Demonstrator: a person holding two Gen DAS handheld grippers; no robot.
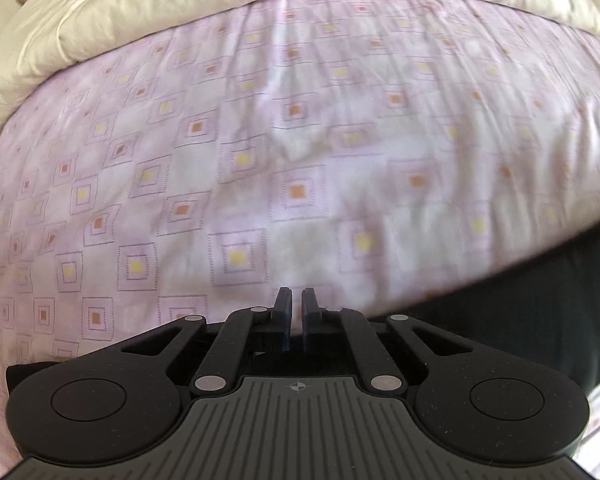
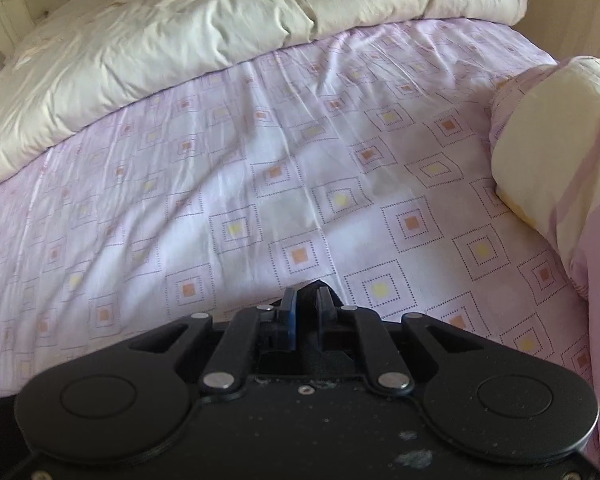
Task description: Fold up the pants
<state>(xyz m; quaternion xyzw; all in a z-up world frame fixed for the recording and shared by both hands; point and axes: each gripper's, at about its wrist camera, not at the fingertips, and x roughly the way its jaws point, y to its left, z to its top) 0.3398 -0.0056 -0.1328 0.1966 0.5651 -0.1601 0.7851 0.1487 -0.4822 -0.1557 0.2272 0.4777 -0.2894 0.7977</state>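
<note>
1. The left gripper [image 1: 296, 294] points steeply down over a pink bedsheet [image 1: 260, 140] printed with squares; its jaws are drawn nearly together, and I cannot tell whether cloth sits between them.
2. The dark pants [image 1: 520, 312] spread from 3 to 5 o'clock in the left view, running under that gripper.
3. The right gripper [image 2: 306, 294] pinches a peak of the pants [image 2: 314, 286] between its fingers.
4. A cream duvet [image 2: 160, 48] lies at 12 o'clock; a pillow [image 2: 552, 140] at 3.
</note>
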